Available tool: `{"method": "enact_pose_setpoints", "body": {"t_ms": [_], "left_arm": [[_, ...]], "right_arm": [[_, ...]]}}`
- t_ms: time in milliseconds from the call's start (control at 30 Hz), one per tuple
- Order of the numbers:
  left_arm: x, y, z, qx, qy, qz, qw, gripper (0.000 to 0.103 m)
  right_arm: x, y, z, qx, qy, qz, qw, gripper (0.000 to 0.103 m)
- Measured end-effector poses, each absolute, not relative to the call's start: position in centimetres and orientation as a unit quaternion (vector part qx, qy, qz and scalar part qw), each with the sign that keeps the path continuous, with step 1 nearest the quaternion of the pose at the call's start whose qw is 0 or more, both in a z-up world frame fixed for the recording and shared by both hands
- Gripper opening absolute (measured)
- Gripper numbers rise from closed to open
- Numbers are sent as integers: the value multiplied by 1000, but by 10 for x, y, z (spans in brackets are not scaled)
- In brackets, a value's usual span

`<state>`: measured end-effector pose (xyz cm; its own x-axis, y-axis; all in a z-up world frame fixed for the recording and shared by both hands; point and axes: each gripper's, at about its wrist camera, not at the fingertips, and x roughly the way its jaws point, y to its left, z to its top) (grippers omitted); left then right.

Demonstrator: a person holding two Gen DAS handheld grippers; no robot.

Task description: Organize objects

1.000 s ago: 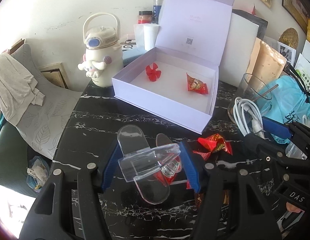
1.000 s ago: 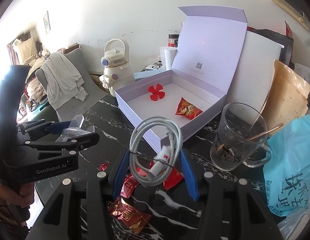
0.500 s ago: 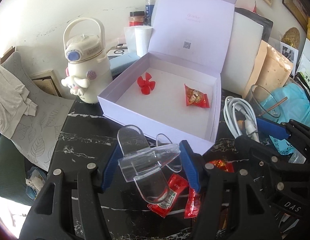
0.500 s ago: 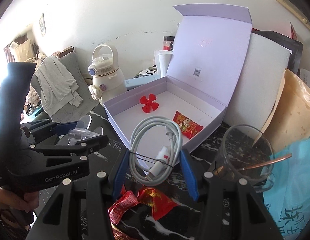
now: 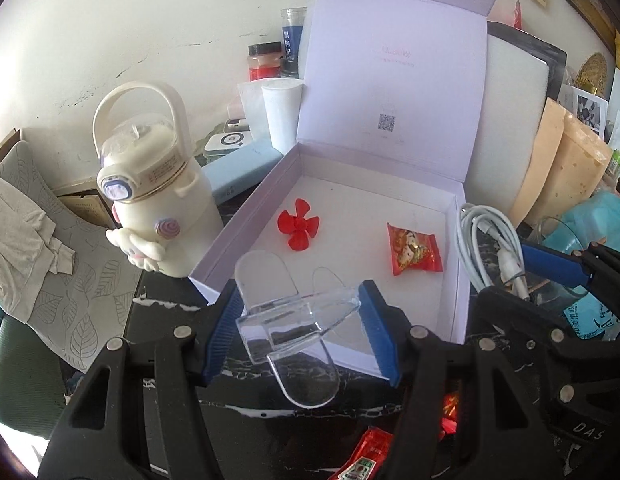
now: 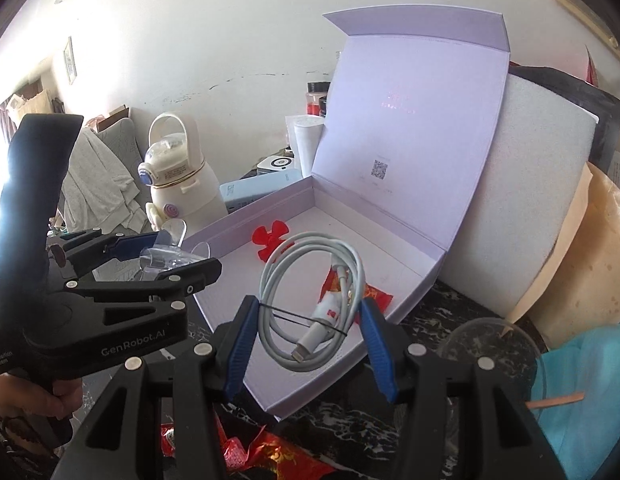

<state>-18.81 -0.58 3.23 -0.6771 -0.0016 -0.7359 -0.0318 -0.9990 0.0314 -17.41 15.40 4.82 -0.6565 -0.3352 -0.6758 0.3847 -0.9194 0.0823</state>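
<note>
Inside, one lavender box (image 5: 246, 216) is holding one red propeller (image 5: 298, 229) and one snack packet (image 5: 413, 249); left gripper (image 5: 304, 326) fingers are clamping one clear stand (image 5: 294, 320), right gripper (image 6: 306, 328) fingers one white cable (image 6: 310, 292); "GenRobot.AI" is showing.

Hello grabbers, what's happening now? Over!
Left gripper shut on clear stand. Right gripper shut on white cable. Both at open box, fan and candy inside. Nothing in the way.
</note>
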Motion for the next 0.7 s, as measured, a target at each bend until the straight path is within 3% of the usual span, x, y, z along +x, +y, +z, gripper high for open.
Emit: {"method": "enact_pose_setpoints", "body": {"t_ms": [700], "left_arm": [[-277, -4, 27, -401, 57, 914, 16, 58]], "right_arm": [[-251, 144, 53, 372, 47, -916, 144, 52]]}}
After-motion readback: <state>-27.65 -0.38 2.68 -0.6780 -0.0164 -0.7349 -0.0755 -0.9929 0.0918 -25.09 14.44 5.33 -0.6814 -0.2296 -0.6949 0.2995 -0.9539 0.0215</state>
